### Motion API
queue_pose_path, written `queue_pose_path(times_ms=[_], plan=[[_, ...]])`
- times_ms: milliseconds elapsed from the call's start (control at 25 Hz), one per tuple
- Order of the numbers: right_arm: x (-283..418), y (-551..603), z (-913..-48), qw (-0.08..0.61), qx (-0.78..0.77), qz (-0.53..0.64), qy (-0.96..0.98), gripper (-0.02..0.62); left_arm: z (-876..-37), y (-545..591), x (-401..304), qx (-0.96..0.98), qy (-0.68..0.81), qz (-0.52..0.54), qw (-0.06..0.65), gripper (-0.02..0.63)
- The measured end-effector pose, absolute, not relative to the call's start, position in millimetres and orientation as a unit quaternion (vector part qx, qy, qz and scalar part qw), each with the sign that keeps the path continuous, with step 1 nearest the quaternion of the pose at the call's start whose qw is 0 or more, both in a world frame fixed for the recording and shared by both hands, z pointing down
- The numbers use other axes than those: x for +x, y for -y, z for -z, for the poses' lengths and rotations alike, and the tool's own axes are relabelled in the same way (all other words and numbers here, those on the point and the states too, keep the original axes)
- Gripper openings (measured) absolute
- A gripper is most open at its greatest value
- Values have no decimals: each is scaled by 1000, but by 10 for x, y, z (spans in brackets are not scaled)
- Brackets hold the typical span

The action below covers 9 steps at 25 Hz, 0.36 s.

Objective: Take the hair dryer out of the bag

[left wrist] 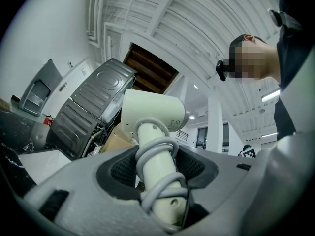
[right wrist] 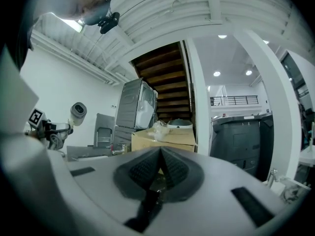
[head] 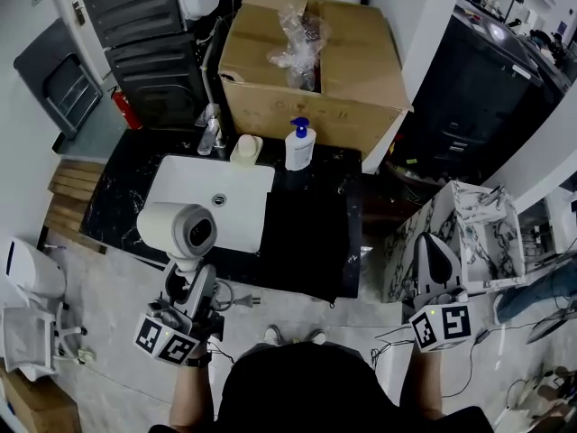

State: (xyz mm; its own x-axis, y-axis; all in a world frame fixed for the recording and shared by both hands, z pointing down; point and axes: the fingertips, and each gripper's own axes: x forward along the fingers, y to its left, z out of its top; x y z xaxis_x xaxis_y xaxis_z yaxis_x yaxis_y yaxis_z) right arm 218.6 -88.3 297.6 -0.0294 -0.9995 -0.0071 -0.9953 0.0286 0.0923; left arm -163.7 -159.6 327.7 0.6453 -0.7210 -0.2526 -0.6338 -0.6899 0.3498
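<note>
Overhead, the head view looks down on a black marble counter (head: 311, 233) with a white sink (head: 212, 197) set into its left half. At far left a red extinguisher (head: 124, 108) stands against the wall. A metal tap (head: 210, 132) sits at the far edge of the sink, and a soap bottle (head: 300, 144) with a blue pump stands just right of it. Behind them is a large cardboard box (head: 352, 70) with crumpled clear plastic (head: 296, 39) in its open top.

Near left, the left gripper (head: 187, 282) is clamped on the handle of a white hair dryer (head: 178, 228). The dryer is out of the bag, held upright over the near edge of the counter, with its round mouth turned toward the right. In the left gripper view the jaws press both sides of the handle, the left gripper (left wrist: 158, 170) pointing a little upward. The hair dryer (left wrist: 152, 113) rises above the jaws, and its grey cord (left wrist: 157, 181) is coiled around the handle. A plug (head: 253, 302) hangs out near the gripper, above the floor.

Near right, the right gripper (head: 435, 246) is clenched and empty. The right gripper view shows the right gripper (right wrist: 158, 170) with its pads pressed together and nothing between them. A white marbled bag (head: 491, 242) stands open on the floor right of the counter, just beyond this gripper's tips.
</note>
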Motion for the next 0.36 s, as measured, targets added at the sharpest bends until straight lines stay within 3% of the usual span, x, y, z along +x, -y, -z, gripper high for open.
queue_pose_path(times_ms=[360], plan=[[2221, 864, -2951, 36, 696, 40, 716, 12, -3217, 1607, -1584, 900, 375, 192, 112, 233]])
